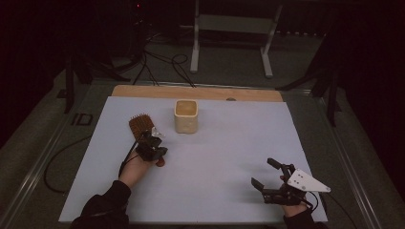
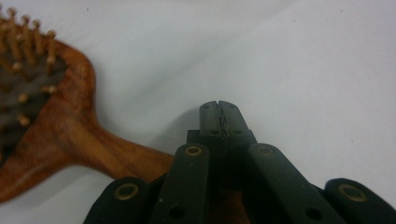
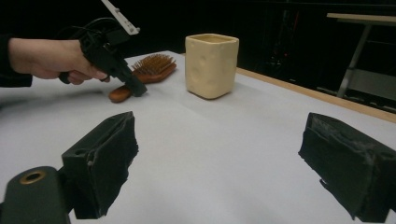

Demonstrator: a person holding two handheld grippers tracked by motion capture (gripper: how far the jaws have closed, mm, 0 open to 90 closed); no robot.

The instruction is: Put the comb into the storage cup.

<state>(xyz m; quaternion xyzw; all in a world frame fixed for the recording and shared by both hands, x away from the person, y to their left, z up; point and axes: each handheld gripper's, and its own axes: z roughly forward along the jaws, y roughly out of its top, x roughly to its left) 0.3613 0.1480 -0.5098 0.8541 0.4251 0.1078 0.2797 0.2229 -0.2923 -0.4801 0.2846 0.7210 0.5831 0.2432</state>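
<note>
While its jaws meet, the left claw [image 2: 219, 108] sits just beside the hairbrush [image 2: 60, 126].

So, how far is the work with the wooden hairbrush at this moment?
Nothing looks finished yet. The wooden hairbrush lies flat on the white table cover, beside the cream cup, not in it. In hand: the left hand-held gripper is shut with nothing between its jaws, its tips just past the brush handle. The right hand-held gripper waits open over bare cover. Gripping and moving the brush seems still to come.
</note>
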